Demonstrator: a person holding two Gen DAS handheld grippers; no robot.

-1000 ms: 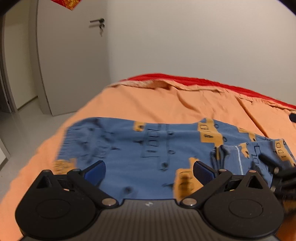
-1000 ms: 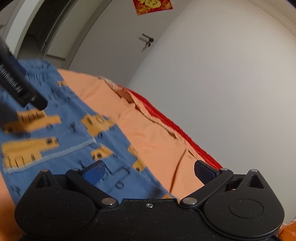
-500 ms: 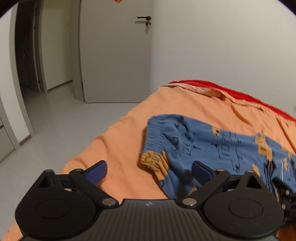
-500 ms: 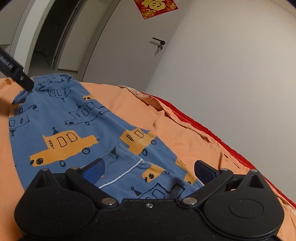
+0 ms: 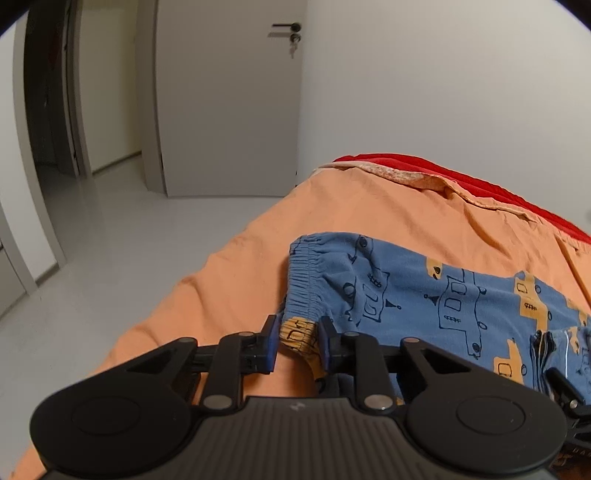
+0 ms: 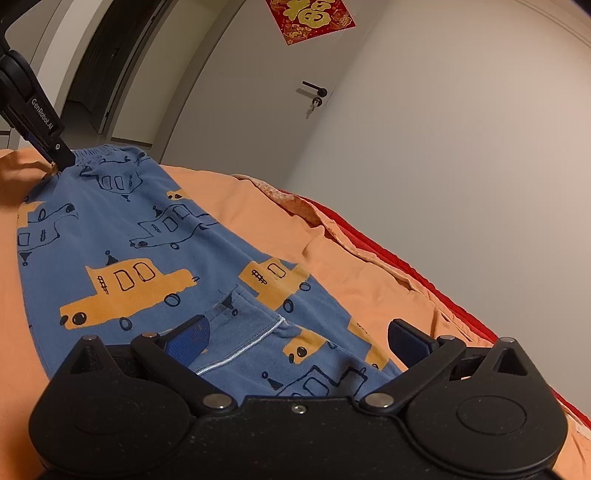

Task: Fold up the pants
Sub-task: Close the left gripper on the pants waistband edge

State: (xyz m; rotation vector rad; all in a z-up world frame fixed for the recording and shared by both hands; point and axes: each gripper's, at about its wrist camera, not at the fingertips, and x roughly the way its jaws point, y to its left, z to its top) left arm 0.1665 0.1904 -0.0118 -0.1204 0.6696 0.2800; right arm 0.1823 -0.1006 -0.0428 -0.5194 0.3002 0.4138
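Observation:
Blue pants [image 5: 406, 295] printed with orange cars lie flat on the orange bed sheet [image 5: 240, 295]. My left gripper [image 5: 297, 339] is at the near corner of the elastic waistband; its jaws are closing and the pads pinch a bunched orange-printed fold between them. In the right wrist view the same gripper [image 6: 61, 158] meets the far waistband corner of the pants [image 6: 129, 240]. My right gripper [image 6: 297, 338] stands open low over the leg end, where a hem with white stitching lies between the spread fingers without being pressed. One of its fingers [image 5: 563, 386] shows at the right edge of the left wrist view.
The bed's left edge drops to a pale floor [image 5: 129, 258]. A red cover [image 5: 480, 184] runs along the far side by the white wall. A closed door [image 5: 229, 110] and a dark doorway stand beyond. A red paper decoration [image 6: 310, 18] hangs above the door.
My left gripper swung left along the pants to the waistband corner and its wide jaws closed onto the fabric. The right gripper sank a little toward the leg hem and stayed open.

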